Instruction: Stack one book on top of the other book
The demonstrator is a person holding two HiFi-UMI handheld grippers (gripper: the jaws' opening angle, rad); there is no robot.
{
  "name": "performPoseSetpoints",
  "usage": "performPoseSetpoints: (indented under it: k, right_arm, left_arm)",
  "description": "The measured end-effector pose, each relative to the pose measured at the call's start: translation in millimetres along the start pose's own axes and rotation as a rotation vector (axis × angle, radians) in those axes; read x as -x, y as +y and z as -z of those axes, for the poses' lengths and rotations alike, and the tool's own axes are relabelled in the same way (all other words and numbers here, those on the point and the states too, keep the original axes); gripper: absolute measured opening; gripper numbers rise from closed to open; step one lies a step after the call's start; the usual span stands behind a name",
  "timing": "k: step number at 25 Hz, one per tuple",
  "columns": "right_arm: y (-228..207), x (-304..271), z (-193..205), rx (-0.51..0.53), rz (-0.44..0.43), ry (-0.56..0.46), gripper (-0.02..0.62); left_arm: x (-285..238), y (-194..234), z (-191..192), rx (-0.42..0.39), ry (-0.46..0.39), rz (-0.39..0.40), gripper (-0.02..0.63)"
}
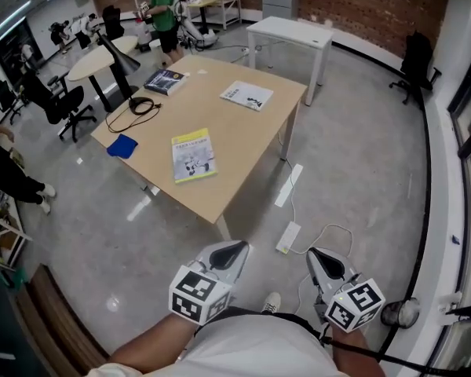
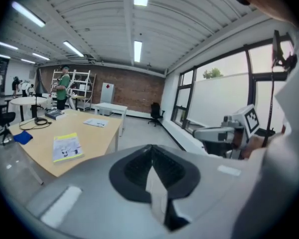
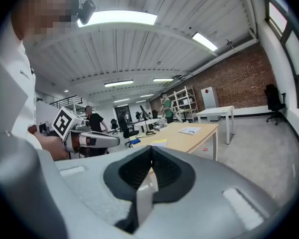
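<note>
**Stacking not yet begun: every book is lying alone on the table**

Toward the left end of the wooden table [image 1: 243, 144], a blue cloth [image 1: 122, 145] and a black cable [image 1: 141, 106] are lying. A dark book [image 1: 166, 81] is resting flat at the table's far left corner. The yellow book [image 1: 194, 155] is lying flat towards the table's near edge with nothing on it. Further right, toward the table's far right corner, the white book [image 1: 247, 95] is lying flat, well apart from the others. No book is being touched, and which two are meant for stacking cannot be told.

The left gripper [image 1: 229, 251] is being held over the floor, well short of the table's near corner. Its jaws are clenched together with nothing between them. The right gripper [image 1: 323, 262] is being carried beside it, equally short of the table, also clenched and empty.

The whole task is judged to be outstanding. The table is yet to be reached, one book grasped, and that book laid on another.
</note>
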State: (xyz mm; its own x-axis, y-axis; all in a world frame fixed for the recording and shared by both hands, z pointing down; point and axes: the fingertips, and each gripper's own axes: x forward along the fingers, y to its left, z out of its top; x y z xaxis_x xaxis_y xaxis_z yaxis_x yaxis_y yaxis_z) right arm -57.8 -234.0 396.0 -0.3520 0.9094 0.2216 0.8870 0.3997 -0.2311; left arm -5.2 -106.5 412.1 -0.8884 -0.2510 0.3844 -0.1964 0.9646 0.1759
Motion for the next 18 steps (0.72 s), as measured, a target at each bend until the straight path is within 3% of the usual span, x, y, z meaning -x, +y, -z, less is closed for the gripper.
performPoseSetpoints:
  k: [2, 7, 18]
  right_arm:
    - [-23.7, 4.6, -5.2, -0.008, 0.005, -0.006, 0.002]
    - [-70.7, 0.8, 2.6, -0.044, -0.001, 0.018, 0.002]
    - [-77.8, -84.7, -6.9, -0.018, -0.166, 0.096, 0.002]
  left_arm:
    - [-18.7, -7.5, -10.9, -0.025, -0.002, -0.003, 0.006]
    - [-48.2, -9.6, -14.7, 0.004, 0.013, -0.042, 0.006]
    - [-48.3, 67.7, -6.4, 0.103, 0.027, -0.231, 0.006]
